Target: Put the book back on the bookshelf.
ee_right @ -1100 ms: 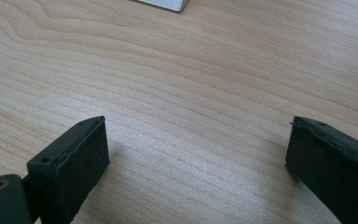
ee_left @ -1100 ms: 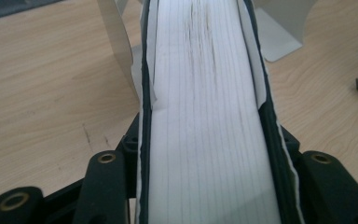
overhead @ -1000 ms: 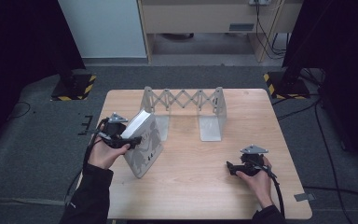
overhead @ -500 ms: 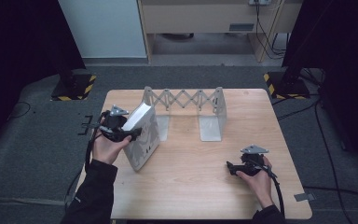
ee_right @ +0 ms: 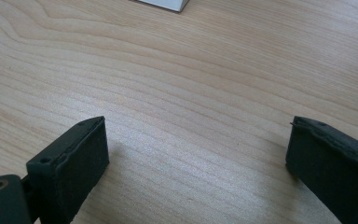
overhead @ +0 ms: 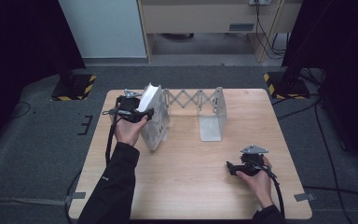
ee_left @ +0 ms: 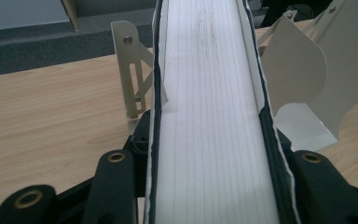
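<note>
White book (overhead: pixel 153 112) clamped upright in left gripper (overhead: pixel 137 113) | right gripper (overhead: pixel 235 168) jaws apart, low over table (overhead: pixel 191 186)

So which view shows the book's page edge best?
The left gripper view: the book sits close up, page lines visible, clamped in the left gripper. The high view shows it small, by the rack.

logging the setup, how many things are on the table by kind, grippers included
book: 1
expanding rack: 1
hand-held gripper: 2, left shut on the book, right open
total: 4
</note>
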Action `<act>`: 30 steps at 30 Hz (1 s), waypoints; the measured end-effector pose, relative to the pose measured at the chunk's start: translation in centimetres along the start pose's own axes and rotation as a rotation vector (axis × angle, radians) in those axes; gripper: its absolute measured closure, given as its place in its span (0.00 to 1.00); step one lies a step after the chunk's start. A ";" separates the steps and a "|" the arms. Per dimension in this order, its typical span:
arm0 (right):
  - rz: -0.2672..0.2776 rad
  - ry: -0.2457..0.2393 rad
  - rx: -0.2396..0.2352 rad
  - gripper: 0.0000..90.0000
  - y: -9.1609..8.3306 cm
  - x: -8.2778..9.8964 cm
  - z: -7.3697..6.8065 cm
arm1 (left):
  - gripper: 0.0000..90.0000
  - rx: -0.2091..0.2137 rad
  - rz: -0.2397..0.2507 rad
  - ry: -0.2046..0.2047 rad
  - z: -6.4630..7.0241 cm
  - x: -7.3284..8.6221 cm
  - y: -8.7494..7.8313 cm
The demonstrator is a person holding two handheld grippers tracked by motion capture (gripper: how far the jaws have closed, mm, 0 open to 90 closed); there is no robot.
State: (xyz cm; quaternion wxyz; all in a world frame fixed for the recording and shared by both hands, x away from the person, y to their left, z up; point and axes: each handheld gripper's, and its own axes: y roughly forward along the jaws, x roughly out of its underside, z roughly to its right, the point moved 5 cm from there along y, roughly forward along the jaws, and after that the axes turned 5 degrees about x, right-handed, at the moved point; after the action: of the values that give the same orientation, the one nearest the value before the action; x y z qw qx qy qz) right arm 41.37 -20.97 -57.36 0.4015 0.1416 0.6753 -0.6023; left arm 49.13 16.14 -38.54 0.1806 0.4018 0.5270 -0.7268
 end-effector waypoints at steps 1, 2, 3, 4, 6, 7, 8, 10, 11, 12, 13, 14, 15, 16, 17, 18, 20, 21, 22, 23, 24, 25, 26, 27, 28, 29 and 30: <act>0.002 0.000 0.001 0.07 0.0 0.0 0.0 | 0.58 -0.010 -0.007 -0.001 0.1 -0.3 0.3; 0.000 0.000 0.000 0.07 0.0 0.0 0.0 | 0.58 -0.021 -0.011 0.000 0.3 -0.6 0.7; 0.001 0.000 0.001 0.07 0.0 0.0 0.0 | 0.58 -0.030 -0.013 -0.001 0.4 -0.8 0.9; 0.000 0.000 0.000 0.07 0.0 0.0 0.0 | 0.58 -0.043 -0.016 -0.003 0.5 -1.2 1.3; 0.003 0.000 0.000 0.07 0.0 0.0 0.0 | 0.58 -0.059 -0.019 -0.011 0.7 -1.7 1.8; 0.004 -0.001 0.000 0.06 0.0 0.0 0.0 | 0.58 -0.067 -0.019 -0.020 0.7 -1.9 2.0; 0.004 -0.001 -0.001 0.06 0.0 0.0 0.0 | 0.58 -0.072 -0.022 -0.028 0.7 -2.2 2.2; 0.004 -0.001 -0.001 0.06 0.0 0.0 0.0 | 0.58 -0.087 -0.019 -0.051 0.7 -2.6 2.8; 0.004 0.000 -0.002 0.06 0.0 0.0 0.0 | 0.58 -0.096 -0.020 -0.062 0.7 -2.7 3.0; 0.005 -0.002 -0.001 0.06 0.0 0.0 0.1 | 0.58 -0.103 -0.020 -0.074 0.7 -2.7 3.2; 0.006 -0.001 -0.002 0.06 0.0 0.0 0.1 | 0.58 -0.113 -0.025 -0.091 0.7 -2.8 3.6; 0.007 -0.003 -0.003 0.06 0.0 0.0 0.1 | 0.58 -0.119 -0.028 -0.103 0.6 -2.9 3.8; 0.007 -0.003 -0.004 0.06 0.0 0.0 0.1 | 0.58 -0.124 -0.031 -0.108 0.6 -3.0 4.1; 0.004 0.001 -0.004 0.06 0.0 0.0 0.0 | 0.58 -0.127 -0.030 -0.104 0.6 -3.2 4.4; 0.006 -0.001 -0.004 0.06 0.0 0.0 0.1 | 0.58 -0.134 -0.026 -0.108 0.5 -3.2 4.6; 0.004 0.001 -0.004 0.06 0.0 0.0 0.0 | 0.58 -0.139 -0.026 -0.112 0.6 -3.3 4.8; 0.005 -0.002 -0.006 0.06 0.0 0.0 0.1 | 0.58 -0.143 -0.028 -0.121 0.6 -3.5 5.1; 0.006 -0.001 -0.003 0.06 0.0 0.0 0.0 | 0.58 -0.146 -0.027 -0.127 0.7 -3.5 5.3; 0.004 -0.001 -0.003 0.06 0.0 0.0 0.0 | 0.58 -0.150 -0.028 -0.130 0.8 -3.4 5.5; 0.003 -0.001 -0.002 0.06 0.0 0.0 0.0 | 0.58 -0.151 -0.034 -0.132 0.9 -3.4 5.8; 0.002 0.000 -0.002 0.06 0.0 0.0 0.0 | 0.57 -0.153 -0.037 -0.134 0.9 -3.2 6.0; 0.002 0.000 -0.002 0.06 0.0 0.0 0.0 | 0.57 -0.157 -0.047 -0.129 1.0 -2.9 6.4; 0.002 -0.001 -0.003 0.06 0.0 0.0 0.0 | 0.57 -0.154 -0.038 -0.134 1.1 -2.6 6.6; 0.001 -0.002 -0.003 0.06 0.0 0.0 0.0 | 0.57 -0.156 -0.026 -0.138 1.1 -2.5 6.6; 0.001 -0.002 -0.003 0.06 0.0 0.0 0.0 | 0.57 -0.159 -0.023 -0.138 1.1 -2.4 6.6; 0.000 -0.001 -0.004 0.06 0.0 0.0 0.0 | 0.57 -0.158 -0.024 -0.139 1.1 -2.4 6.6; 0.000 -0.001 -0.004 0.06 0.0 0.0 0.0 | 0.56 -0.160 -0.024 -0.141 1.1 -2.4 6.6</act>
State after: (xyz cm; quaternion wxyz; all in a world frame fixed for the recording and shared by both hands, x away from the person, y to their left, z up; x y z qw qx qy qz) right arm 41.36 -20.97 -57.37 0.4023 0.1405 0.6763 -0.6009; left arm 54.66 12.27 -40.67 0.2403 0.3275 0.5740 -0.7110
